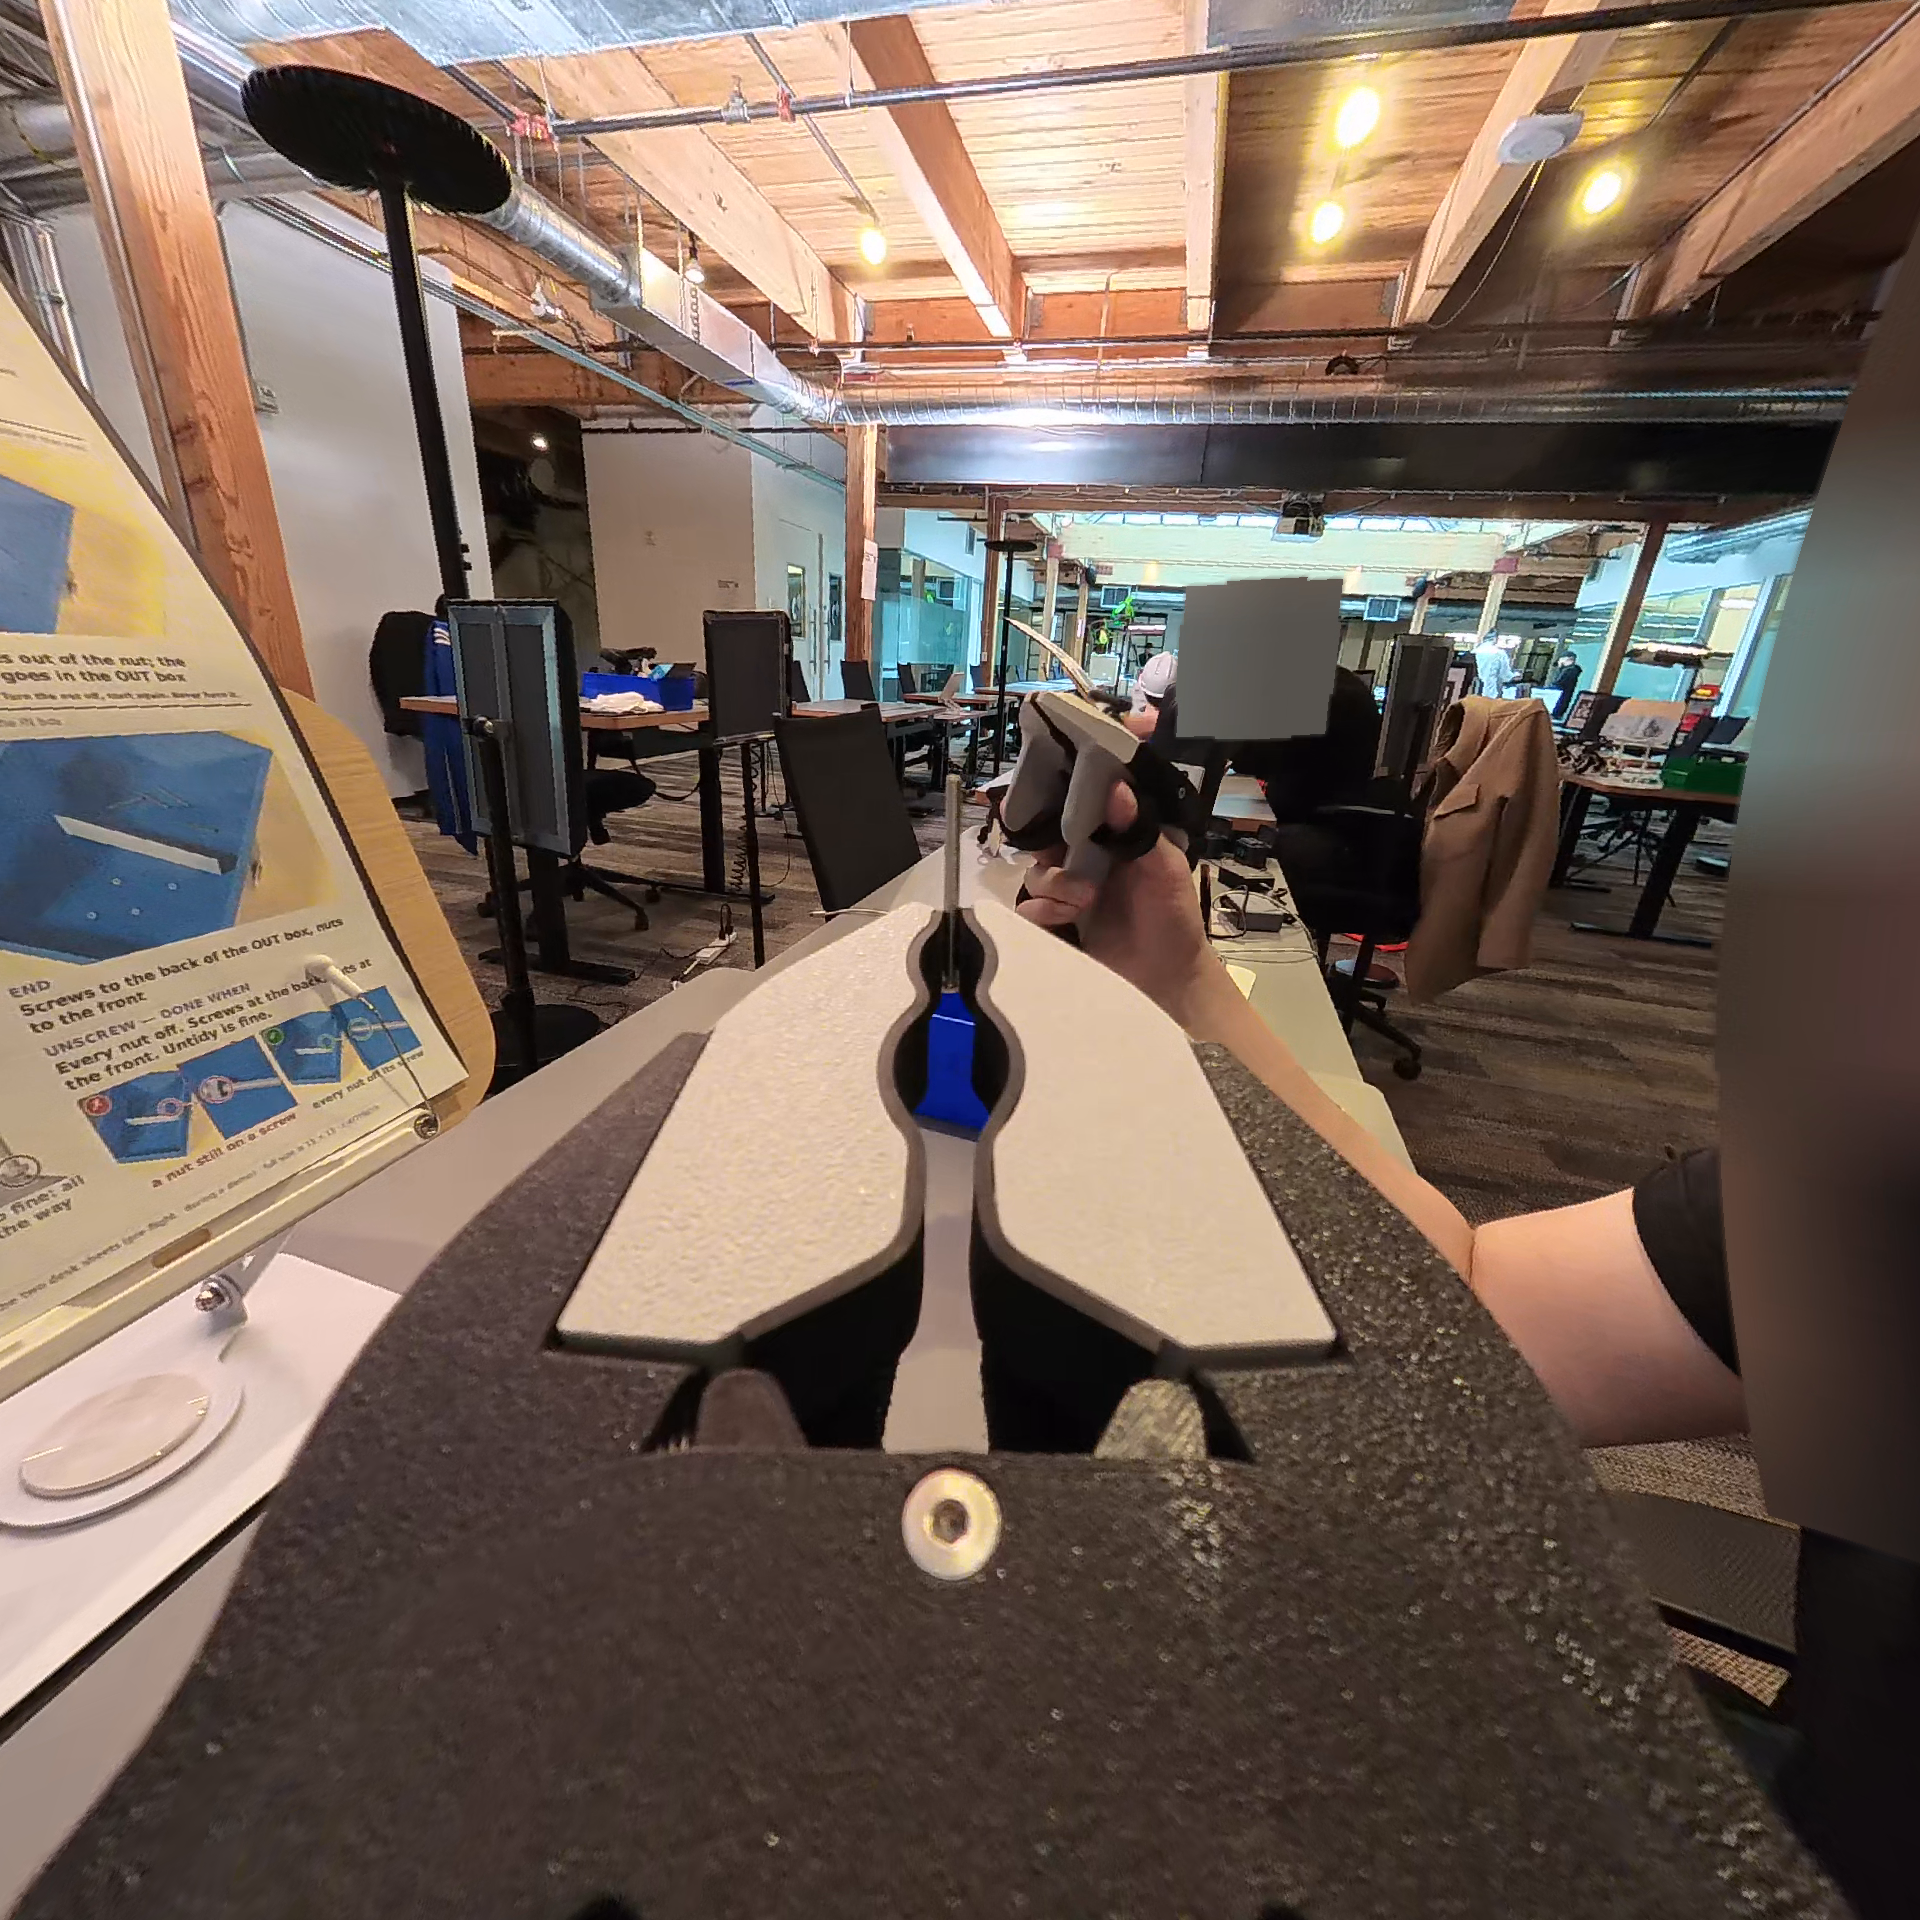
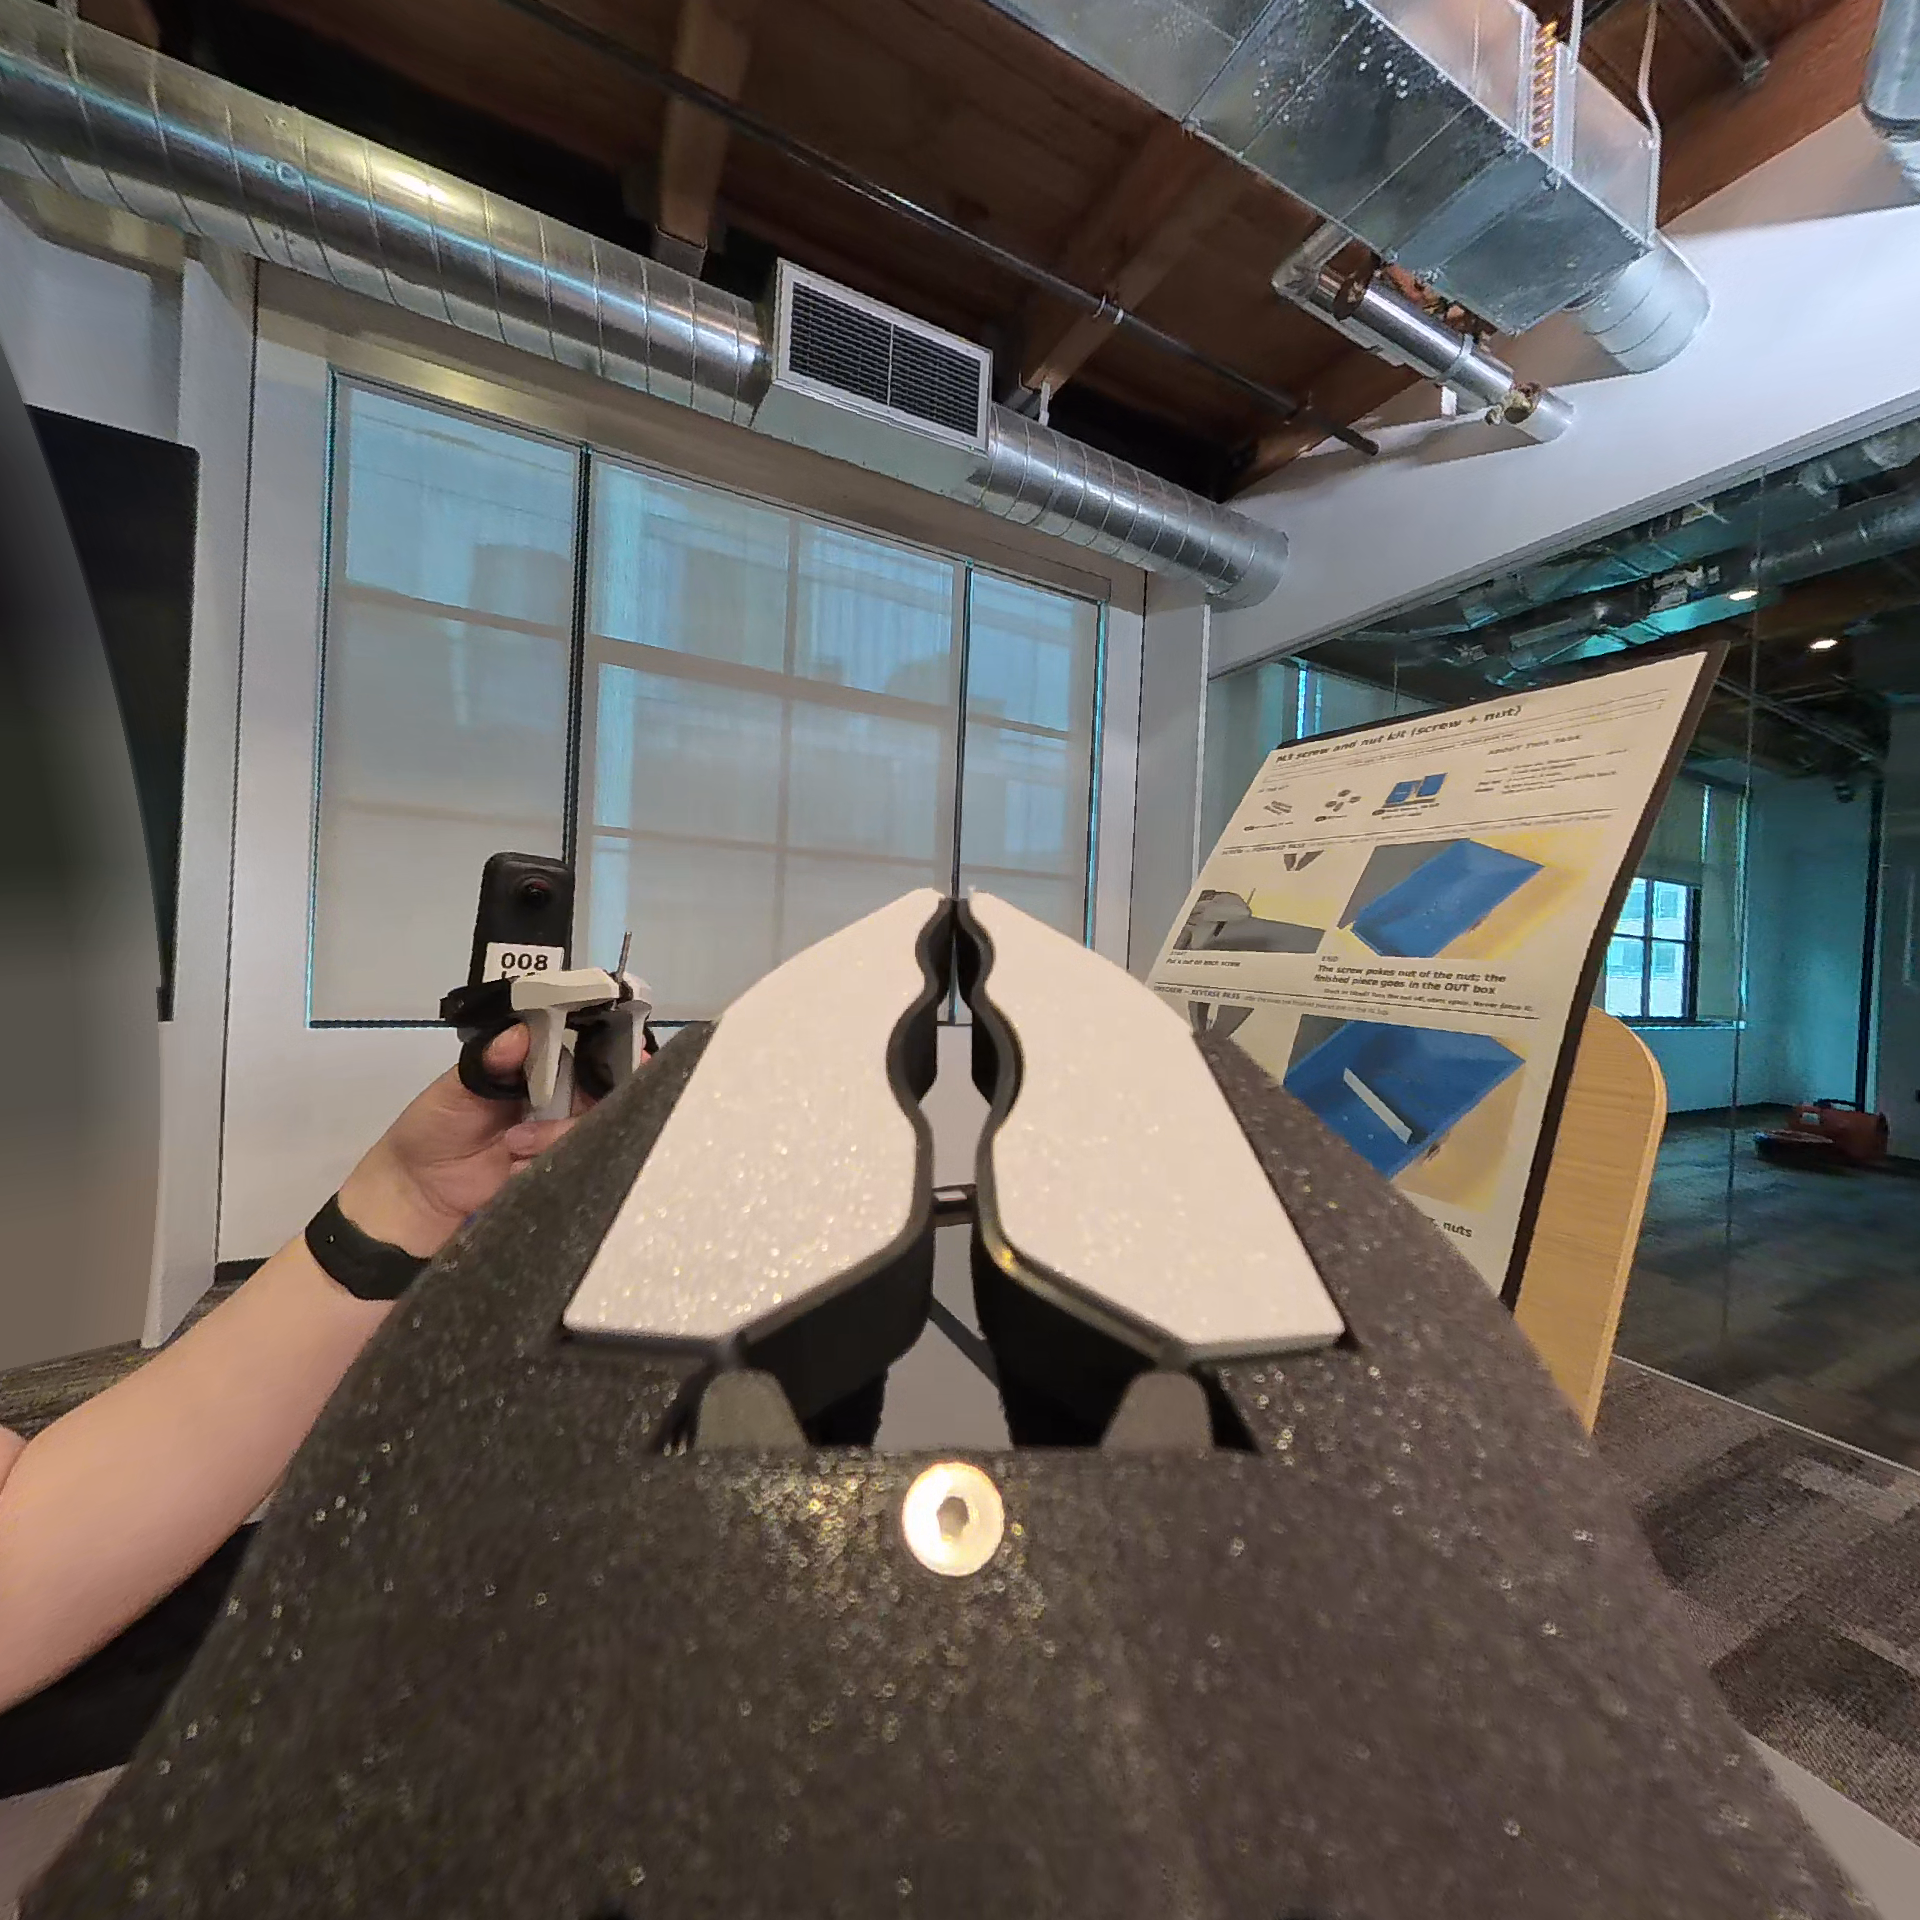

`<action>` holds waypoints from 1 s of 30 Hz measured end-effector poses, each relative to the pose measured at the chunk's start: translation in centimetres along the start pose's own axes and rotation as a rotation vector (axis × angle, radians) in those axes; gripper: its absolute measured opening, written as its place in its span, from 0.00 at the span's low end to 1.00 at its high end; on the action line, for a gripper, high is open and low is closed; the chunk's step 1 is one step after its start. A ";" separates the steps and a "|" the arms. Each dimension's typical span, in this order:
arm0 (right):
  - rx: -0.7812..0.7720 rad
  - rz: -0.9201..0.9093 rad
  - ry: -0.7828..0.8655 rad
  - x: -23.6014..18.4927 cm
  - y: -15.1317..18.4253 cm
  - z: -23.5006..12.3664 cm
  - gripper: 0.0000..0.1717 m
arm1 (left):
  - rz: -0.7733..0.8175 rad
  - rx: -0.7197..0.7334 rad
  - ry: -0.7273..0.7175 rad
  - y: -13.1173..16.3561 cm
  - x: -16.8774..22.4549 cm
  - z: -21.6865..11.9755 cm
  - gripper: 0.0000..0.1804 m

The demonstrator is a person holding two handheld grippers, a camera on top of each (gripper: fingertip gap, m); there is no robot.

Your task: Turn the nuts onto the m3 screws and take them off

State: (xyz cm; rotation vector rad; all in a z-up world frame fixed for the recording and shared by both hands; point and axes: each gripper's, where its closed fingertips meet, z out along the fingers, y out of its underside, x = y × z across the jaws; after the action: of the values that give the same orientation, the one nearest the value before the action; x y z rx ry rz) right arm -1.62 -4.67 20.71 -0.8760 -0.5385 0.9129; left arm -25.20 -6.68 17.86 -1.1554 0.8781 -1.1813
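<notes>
My left gripper (image 1: 952,916) is shut on a thin metal screw (image 1: 952,842). The screw's shaft sticks straight out past the fingertips. The left gripper also shows in the right wrist view (image 2: 621,992), held in a hand at the left, with the screw (image 2: 624,951) pointing up. My right gripper (image 2: 954,906) is shut, its fingertips meeting, and I see nothing between them. It shows in the left wrist view (image 1: 995,831), held in a hand just right of the screw's tip. I cannot make out a nut.
A blue box (image 1: 951,1070) shows through the gap between the left fingers. An instruction board (image 1: 156,883) stands at the left on the white desk (image 1: 644,1060); it also shows in the right wrist view (image 2: 1455,987). Office desks and chairs lie beyond.
</notes>
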 end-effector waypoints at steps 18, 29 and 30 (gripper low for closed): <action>0.016 0.005 0.005 0.1 -0.6 -0.4 0.00 | 0.015 -0.012 -0.002 0.0 0.3 0.2 0.01; 0.014 0.008 0.006 0.2 -0.6 -0.5 0.00 | 0.017 -0.017 0.000 0.1 0.5 0.3 0.01; 0.013 0.009 0.007 0.2 -0.5 -0.5 0.00 | 0.017 -0.018 0.001 0.1 0.5 0.3 0.01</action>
State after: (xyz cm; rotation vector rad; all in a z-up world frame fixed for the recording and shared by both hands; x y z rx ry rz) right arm -0.92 -4.84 20.90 -0.8703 -0.5225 0.9202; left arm -24.75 -7.08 17.85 -1.1600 0.8994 -1.1619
